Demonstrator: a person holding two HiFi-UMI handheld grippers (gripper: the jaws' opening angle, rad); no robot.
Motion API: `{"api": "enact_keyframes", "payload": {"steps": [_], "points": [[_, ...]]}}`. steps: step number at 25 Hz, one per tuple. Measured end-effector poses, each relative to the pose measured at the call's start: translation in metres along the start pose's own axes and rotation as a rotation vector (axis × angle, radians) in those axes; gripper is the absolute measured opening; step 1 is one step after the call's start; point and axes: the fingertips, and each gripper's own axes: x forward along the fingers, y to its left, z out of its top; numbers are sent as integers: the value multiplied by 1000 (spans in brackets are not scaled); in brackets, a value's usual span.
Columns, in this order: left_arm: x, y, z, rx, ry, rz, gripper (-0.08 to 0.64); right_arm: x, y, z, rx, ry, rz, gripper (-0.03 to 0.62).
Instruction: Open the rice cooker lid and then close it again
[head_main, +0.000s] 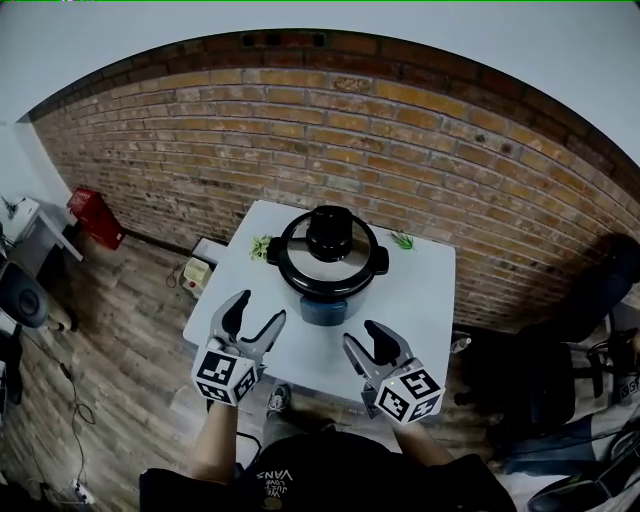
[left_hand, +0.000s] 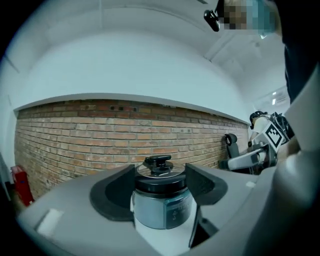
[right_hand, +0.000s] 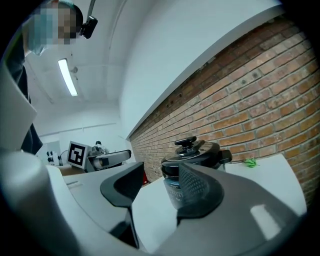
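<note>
A rice cooker (head_main: 325, 262) with a blue-grey body, a shut black-rimmed lid and a black knob (head_main: 329, 232) stands at the far middle of a white table (head_main: 425, 295). My left gripper (head_main: 253, 318) hovers over the table's near left edge, jaws open and empty, short of the cooker. My right gripper (head_main: 371, 338) is at the near right, also open and empty. In the left gripper view the cooker (left_hand: 161, 207) shows between the open jaws, farther off. In the right gripper view the cooker (right_hand: 196, 155) sits behind the right jaw.
Small green sprigs (head_main: 403, 240) (head_main: 261, 247) lie on the table beside the cooker. A brick wall (head_main: 420, 150) runs behind it. On the floor are a red object (head_main: 95, 215) and a small device (head_main: 197, 272) at the left. Dark chairs (head_main: 570, 340) are at the right.
</note>
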Motion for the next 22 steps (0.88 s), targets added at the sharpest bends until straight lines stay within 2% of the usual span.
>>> {"api": "enact_keyframes", "payload": {"steps": [4, 9, 13, 16, 22], "points": [[-22, -11, -11, 4, 1, 41, 315, -5, 5, -4, -16, 3, 15, 160], [-39, -28, -22, 26, 6, 58, 260, -9, 8, -9, -29, 9, 20, 88], [-50, -41, -33, -15, 15, 56, 157, -12, 11, -14, -34, 15, 32, 32], [-59, -45, -39, -30, 18, 88, 49, -15, 12, -16, -36, 18, 34, 10], [-61, -56, -39, 8, -1, 91, 2, -19, 9, -25, -38, 31, 28, 6]]}}
